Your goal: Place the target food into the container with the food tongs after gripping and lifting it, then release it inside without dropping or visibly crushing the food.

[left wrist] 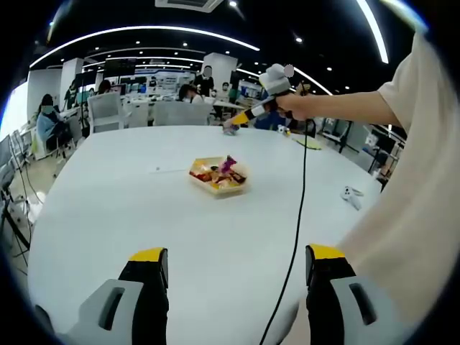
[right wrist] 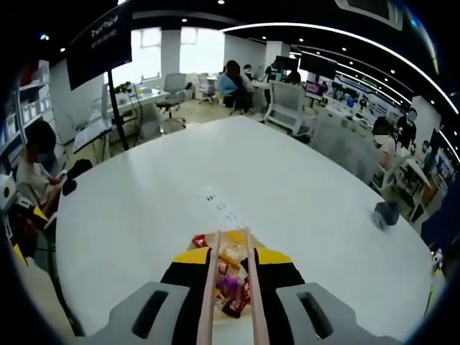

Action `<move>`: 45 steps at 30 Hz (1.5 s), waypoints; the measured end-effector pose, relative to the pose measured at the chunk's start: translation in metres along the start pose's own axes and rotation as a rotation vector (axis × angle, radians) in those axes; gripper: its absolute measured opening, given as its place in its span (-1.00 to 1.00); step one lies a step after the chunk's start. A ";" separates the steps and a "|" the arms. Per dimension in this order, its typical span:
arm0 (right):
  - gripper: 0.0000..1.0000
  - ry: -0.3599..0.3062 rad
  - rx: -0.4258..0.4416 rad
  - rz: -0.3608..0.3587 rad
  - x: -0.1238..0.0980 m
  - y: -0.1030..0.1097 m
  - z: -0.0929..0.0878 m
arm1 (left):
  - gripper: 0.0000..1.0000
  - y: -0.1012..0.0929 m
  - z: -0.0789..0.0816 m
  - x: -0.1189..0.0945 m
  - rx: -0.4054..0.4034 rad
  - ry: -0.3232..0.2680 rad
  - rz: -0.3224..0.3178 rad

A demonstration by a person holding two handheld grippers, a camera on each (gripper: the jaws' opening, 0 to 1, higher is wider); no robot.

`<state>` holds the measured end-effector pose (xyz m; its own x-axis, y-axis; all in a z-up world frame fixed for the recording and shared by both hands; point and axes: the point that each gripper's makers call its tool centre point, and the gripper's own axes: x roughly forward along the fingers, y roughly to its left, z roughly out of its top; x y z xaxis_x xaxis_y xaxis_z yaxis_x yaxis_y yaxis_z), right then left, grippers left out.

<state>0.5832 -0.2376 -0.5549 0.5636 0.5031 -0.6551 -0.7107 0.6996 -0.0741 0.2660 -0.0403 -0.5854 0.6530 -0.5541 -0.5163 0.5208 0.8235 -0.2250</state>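
Observation:
A shallow container (left wrist: 218, 175) of mixed wrapped foods sits mid-table on the white round table (left wrist: 144, 208). My left gripper (left wrist: 237, 255) hovers low at the near edge, open, with nothing between its yellow-tipped jaws. A person's hand holds my right gripper (left wrist: 251, 113) raised over the table beyond the container. In the right gripper view, that right gripper (right wrist: 231, 257) is shut on a pair of food tongs (right wrist: 209, 287). The tongs' two arms stand slightly apart over the container (right wrist: 203, 239). A purple wrapped piece (right wrist: 230, 284) lies between the arms; I cannot tell whether it is pinched.
A black cable (left wrist: 297, 215) hangs from the right gripper across the table. A small white object (left wrist: 352, 195) lies at the right edge, a green item (left wrist: 309, 142) further back. A dark grey object (right wrist: 386, 213) sits far right. Chairs and seated people ring the table.

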 end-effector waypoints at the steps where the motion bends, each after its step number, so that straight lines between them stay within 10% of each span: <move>1: -0.57 0.000 -0.002 0.000 0.000 0.000 0.000 | 0.56 0.001 -0.001 0.000 0.000 0.001 0.002; 45: -0.54 -0.059 0.041 0.030 -0.030 0.028 -0.012 | 0.55 -0.013 0.002 -0.002 0.032 -0.002 -0.019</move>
<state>0.5412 -0.2388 -0.5461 0.5672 0.5519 -0.6113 -0.7104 0.7034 -0.0241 0.2595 -0.0500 -0.5801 0.6441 -0.5698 -0.5103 0.5501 0.8086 -0.2086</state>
